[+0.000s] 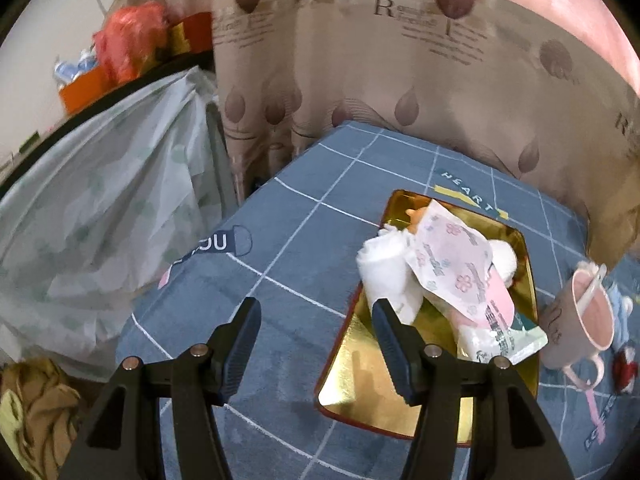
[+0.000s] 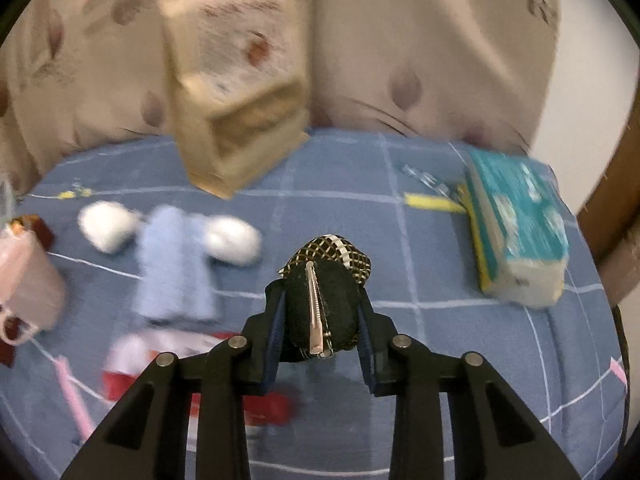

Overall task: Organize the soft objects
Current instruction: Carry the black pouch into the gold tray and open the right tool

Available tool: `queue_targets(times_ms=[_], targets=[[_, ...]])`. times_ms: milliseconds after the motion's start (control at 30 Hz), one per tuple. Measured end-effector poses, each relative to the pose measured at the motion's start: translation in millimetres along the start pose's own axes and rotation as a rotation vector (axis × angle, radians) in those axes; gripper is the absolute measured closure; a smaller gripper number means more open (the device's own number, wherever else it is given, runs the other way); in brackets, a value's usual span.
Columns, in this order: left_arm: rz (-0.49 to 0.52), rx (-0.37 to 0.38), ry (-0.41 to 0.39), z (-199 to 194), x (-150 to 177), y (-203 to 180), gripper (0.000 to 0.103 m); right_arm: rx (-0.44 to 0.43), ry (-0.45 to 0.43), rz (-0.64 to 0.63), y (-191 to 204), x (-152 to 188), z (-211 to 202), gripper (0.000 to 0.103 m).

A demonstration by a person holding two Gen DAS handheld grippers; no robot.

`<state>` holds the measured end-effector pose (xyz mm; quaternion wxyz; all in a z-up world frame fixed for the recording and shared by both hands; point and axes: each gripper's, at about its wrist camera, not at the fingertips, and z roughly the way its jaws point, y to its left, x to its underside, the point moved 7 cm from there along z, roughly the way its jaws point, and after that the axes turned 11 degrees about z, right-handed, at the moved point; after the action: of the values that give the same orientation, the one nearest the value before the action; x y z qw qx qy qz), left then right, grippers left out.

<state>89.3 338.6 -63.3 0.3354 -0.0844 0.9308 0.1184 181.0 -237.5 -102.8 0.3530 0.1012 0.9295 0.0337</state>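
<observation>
Black hair clip (image 2: 320,308) with checked bow sits clamped between right gripper (image 2: 320,316) jaws, lifted above the blue blanket (image 2: 440,240); grip is on soft padding, so it could twist or slip out mid-carry; left gripper (image 1: 316,344) jaws wide apart, empty, near the gold tray (image 1: 360,376) already piled with tissue packs (image 1: 460,264); overfull pile may shed; pink mug (image 1: 588,312), blue towel (image 2: 172,264), tissue brick (image 2: 520,232) crowd the route.
</observation>
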Motion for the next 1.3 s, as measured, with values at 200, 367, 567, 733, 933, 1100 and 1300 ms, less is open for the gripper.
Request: queue_targets(times_ms=[200,367,567,733,933,1100,1300], targets=[[-0.048,-0.003,0.009,5,3,14,0.044,-0.137,-0.019,-0.096,89,-14,-29,0.073],[-0.066,0.012,0.01,6,5,18,0.044,-0.252,0.006,-0.193,171,-9,-43,0.073],[-0.08,0.018,0.008,6,4,23,0.044,-0.36,0.054,-0.284,260,4,-46,0.073],[-0.094,0.011,0.004,6,3,28,0.044,-0.415,0.09,-0.351,320,24,-42,0.073],[-0.116,0.01,0.006,6,4,35,0.044,-0.443,0.136,-0.4,381,39,-26,0.073],[-0.116,0.013,0.005,6,5,36,0.044,-0.434,0.17,-0.399,414,45,-3,0.073],[-0.121,0.021,0.01,6,5,37,0.044,-0.381,0.197,-0.38,430,50,28,0.073]])
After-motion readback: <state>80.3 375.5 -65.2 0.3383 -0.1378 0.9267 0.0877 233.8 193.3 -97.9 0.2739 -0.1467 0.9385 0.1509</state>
